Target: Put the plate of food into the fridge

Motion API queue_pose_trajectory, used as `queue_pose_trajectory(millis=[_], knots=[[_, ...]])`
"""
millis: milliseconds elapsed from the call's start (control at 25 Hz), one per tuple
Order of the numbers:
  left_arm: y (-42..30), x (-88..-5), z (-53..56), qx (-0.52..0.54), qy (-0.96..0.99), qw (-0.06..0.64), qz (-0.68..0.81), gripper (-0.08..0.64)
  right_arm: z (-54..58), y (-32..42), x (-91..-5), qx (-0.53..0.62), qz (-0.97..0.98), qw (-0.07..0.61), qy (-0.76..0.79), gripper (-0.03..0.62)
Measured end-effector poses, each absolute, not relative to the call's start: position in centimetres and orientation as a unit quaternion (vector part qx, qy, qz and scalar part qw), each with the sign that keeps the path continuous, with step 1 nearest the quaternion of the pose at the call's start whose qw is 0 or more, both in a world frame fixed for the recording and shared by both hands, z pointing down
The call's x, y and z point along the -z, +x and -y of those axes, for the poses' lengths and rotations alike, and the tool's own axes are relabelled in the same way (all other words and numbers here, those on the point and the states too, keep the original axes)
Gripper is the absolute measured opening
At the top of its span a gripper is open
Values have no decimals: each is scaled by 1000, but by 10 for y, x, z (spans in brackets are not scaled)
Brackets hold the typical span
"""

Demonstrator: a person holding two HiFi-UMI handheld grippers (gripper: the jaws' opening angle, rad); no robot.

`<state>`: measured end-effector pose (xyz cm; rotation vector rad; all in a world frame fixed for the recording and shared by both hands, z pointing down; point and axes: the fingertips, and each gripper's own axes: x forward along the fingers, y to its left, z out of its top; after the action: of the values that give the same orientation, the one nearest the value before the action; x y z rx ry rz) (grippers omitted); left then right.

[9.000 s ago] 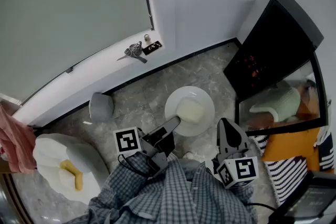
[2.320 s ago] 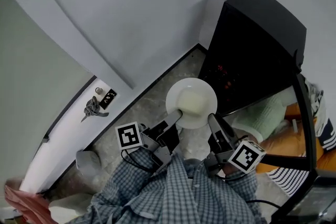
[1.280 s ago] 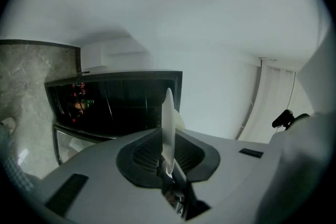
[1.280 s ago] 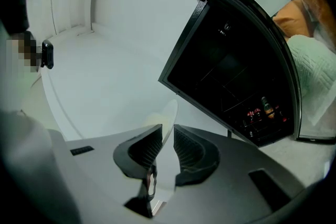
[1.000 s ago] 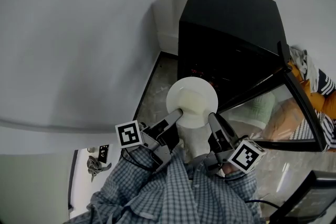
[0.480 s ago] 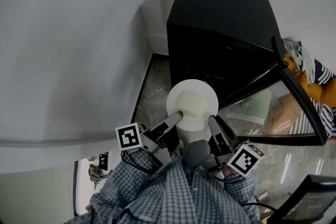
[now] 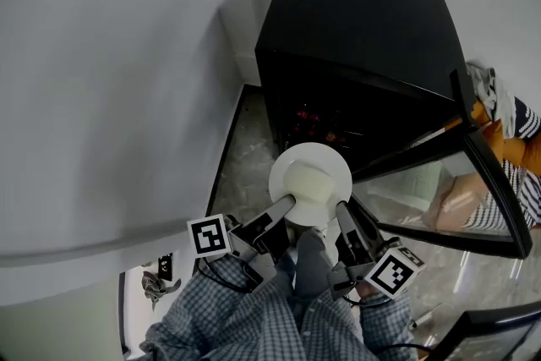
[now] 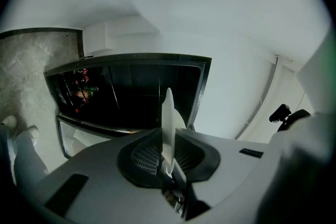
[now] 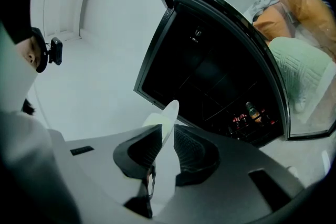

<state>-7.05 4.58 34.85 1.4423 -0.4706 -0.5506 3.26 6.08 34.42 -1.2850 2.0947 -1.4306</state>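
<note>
A white plate with a pale block of food on it is held level in front of the open black fridge. My left gripper is shut on the plate's near-left rim, and my right gripper is shut on its near-right rim. In the left gripper view the plate stands edge-on between the jaws of the left gripper. The right gripper view shows the plate the same way in the right gripper. Bottles sit low in the dark fridge interior.
The fridge's glass door is swung open to the right. A white wall runs along the left, with a grey marbled floor at the fridge's foot. Orange and striped cloth lies beyond the door.
Over nine seconds the person carried the plate from a doorway to the fridge. In the last second the fridge has come nearer and the plate sits lower before the opening. Both grippers have stayed shut on it.
</note>
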Motion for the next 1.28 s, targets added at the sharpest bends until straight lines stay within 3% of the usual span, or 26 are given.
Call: queue_pose_trajectory(millis=[1280], knots=[[-36,-473,38,249,629,695,244,51,29,71,-464,505,-710,134,-472,74]])
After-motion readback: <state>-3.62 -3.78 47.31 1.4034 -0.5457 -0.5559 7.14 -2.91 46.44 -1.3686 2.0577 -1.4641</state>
